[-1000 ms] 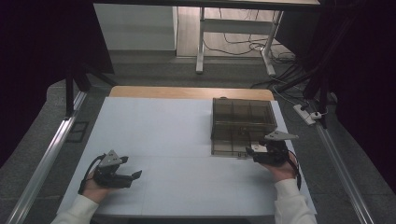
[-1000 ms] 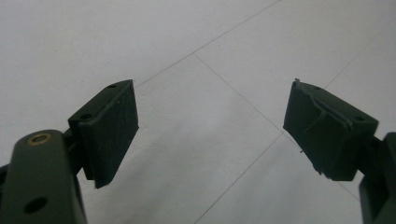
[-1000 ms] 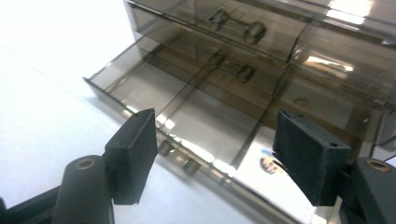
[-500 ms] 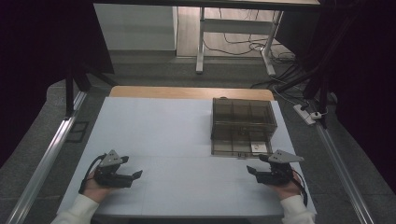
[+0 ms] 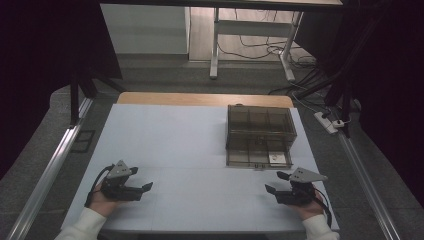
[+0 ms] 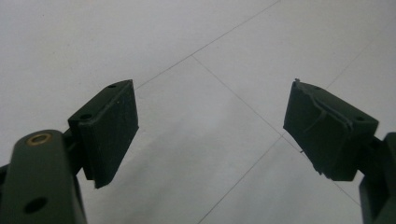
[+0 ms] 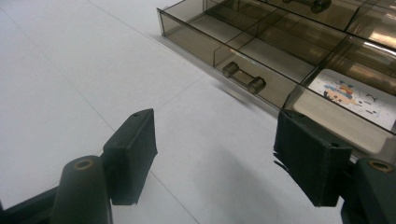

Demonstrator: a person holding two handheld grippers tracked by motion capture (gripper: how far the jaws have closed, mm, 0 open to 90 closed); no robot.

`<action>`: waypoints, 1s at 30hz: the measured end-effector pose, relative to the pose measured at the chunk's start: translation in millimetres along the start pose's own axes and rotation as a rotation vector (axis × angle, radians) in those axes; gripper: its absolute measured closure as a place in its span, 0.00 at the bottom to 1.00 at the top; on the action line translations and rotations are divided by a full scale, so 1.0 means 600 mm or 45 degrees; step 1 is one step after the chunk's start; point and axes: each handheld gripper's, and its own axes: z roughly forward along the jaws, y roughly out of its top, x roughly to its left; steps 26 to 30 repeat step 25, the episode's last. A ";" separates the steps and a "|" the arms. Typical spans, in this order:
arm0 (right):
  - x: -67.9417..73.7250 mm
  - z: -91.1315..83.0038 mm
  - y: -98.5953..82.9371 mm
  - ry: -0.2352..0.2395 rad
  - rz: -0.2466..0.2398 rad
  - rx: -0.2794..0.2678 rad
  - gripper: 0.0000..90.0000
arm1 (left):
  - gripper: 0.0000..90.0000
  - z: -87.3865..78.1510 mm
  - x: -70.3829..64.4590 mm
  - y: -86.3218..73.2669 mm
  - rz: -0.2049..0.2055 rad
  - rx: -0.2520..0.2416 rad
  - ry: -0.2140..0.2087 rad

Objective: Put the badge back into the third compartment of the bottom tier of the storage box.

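Tongs on both sides stand wide apart and carry nothing: I have the right tongs low on the worktop at about five o'clock, and the left tongs at about seven o'clock, well apart from each other. Just beyond the right tongs, at roughly two o'clock on the worktop, sits the smoky clear drawer box; its bottom drawer stands pulled out toward me, with a small picture card lying in its right-hand compartment. I judge the opening and the placing done, since the card lies flat inside; what seems left is pushing the drawer shut by its bar handle. The box's long axis runs from six to twelve o'clock, and the drawer front points at six, toward my hands.
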 end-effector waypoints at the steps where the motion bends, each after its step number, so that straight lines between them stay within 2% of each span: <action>1: 0.000 0.000 0.000 0.006 -0.006 -0.004 0.33 | 0.19 0.000 0.000 0.000 0.000 0.000 0.000; 30: 0.008 -0.005 0.006 -0.002 -0.057 -0.026 0.34 | 0.19 0.000 0.000 0.001 -0.001 0.000 0.002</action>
